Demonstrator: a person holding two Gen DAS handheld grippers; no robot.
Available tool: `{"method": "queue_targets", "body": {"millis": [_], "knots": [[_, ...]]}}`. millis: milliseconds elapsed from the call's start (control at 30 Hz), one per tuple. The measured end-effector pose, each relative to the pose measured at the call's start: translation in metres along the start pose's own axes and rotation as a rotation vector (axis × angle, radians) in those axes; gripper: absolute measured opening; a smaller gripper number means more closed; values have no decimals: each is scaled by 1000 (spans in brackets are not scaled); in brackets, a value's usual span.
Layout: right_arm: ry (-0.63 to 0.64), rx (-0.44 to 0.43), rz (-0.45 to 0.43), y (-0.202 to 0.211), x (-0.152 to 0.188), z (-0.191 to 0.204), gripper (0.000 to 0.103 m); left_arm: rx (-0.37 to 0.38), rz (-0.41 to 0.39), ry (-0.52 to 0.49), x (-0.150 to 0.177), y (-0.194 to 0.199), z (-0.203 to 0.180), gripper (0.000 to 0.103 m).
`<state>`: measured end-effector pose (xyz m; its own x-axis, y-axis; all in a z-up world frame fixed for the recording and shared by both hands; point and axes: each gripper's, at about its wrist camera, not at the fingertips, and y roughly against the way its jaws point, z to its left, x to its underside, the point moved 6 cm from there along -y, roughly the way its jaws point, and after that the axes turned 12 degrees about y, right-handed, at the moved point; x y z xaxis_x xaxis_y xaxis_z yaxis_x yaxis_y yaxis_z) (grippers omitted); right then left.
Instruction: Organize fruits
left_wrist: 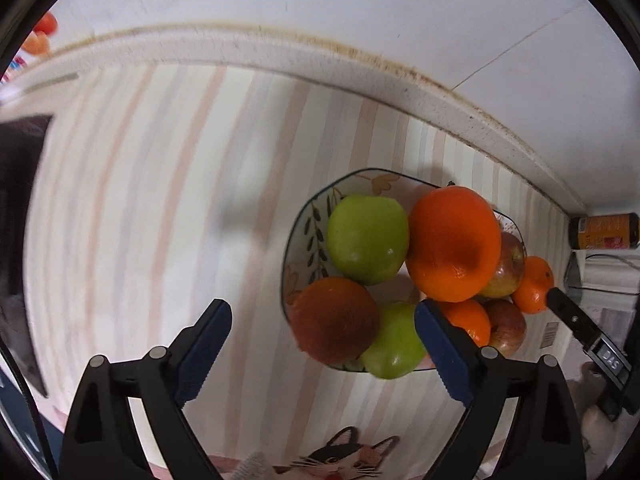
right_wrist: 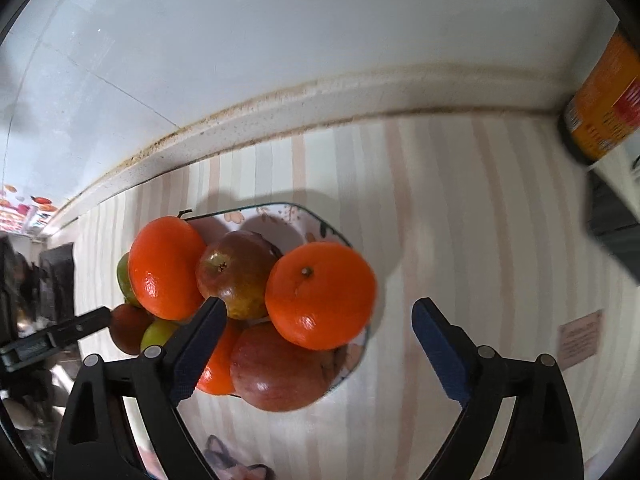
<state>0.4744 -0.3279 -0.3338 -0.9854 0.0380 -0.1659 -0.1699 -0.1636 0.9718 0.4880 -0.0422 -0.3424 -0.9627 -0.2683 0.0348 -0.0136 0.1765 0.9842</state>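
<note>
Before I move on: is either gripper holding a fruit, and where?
No. The left gripper and right gripper are open above the fruit bowl.

A countertop [left_wrist: 400,76] by the white wall carries a pastel-striped mat [left_wrist: 160,200] with a cat printed at its near edge, and on the mat sits a leaf-patterned plate [left_wrist: 310,224] heaped with fruit.

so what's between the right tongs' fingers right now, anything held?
Nothing held. In the right wrist view the right tongs stand open above the plate; an orange and a red apple below show through the gap, pads clear of both.
</note>
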Motion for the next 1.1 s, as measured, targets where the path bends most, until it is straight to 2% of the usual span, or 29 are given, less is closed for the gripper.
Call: {"method": "queue_targets", "body": {"millis": [100,233,600,867,1100], "knots": [[39,61,-24,20,5,8,98,-52,-79,-32,11,21,1,94],[99,132,-60,45,25,32,98,-82,-146,-54,35,40,-1,94],[139,181,-178,108,90,84,98,-82,-320,-127,108,105,4,94],[133,174,-262,164,130,112,98,-55,-391,-172,151,149,9,94],[123,180,-320,201,158,128,98,-51,-459,-207,176,180,10,94]]}}
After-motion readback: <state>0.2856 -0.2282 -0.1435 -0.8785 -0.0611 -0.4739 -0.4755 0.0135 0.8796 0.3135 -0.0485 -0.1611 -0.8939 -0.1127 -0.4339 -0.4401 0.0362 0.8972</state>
